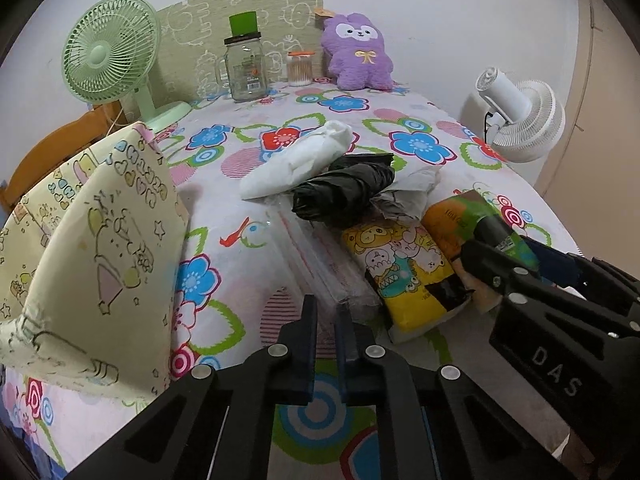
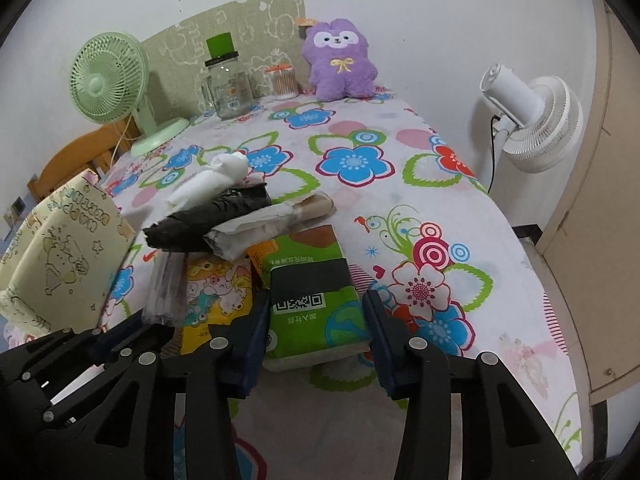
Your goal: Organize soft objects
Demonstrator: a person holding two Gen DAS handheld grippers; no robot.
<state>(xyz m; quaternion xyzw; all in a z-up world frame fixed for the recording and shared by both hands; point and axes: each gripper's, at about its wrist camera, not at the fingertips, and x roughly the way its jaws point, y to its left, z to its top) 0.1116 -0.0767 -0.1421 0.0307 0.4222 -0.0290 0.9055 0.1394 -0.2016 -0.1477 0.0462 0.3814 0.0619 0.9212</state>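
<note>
right now the left gripper (image 1: 325,312) has its two fingers pressed together on the near end of a clear plastic pack (image 1: 320,264), which lies flat on the table with the flower cloth (image 2: 400,184). just beside it, the right gripper (image 2: 316,344) has a finger on each side of a green tissue pack (image 2: 312,312), and the fingers sit tight against its sides, so it looks clamped on the pack. between those two packs lies a yellow tissue pack (image 1: 404,272) with little cartoon animals on it. behind them is a small pile: a black rolled bag (image 1: 344,192) on top, a white soft bundle (image 1: 300,160) next to it, and a grey paper roll (image 2: 272,224) under the black one. off to the left stands a pale yellow fabric box (image 1: 92,248) with drawings on it. far back by the wall sits a purple plush toy (image 1: 358,52), near a glass jar (image 1: 244,68) and a tub of cotton swabs (image 1: 300,68). a green fan (image 1: 108,52) stands at the back left, and a white fan (image 2: 532,120) stands off the table on the right.
</note>
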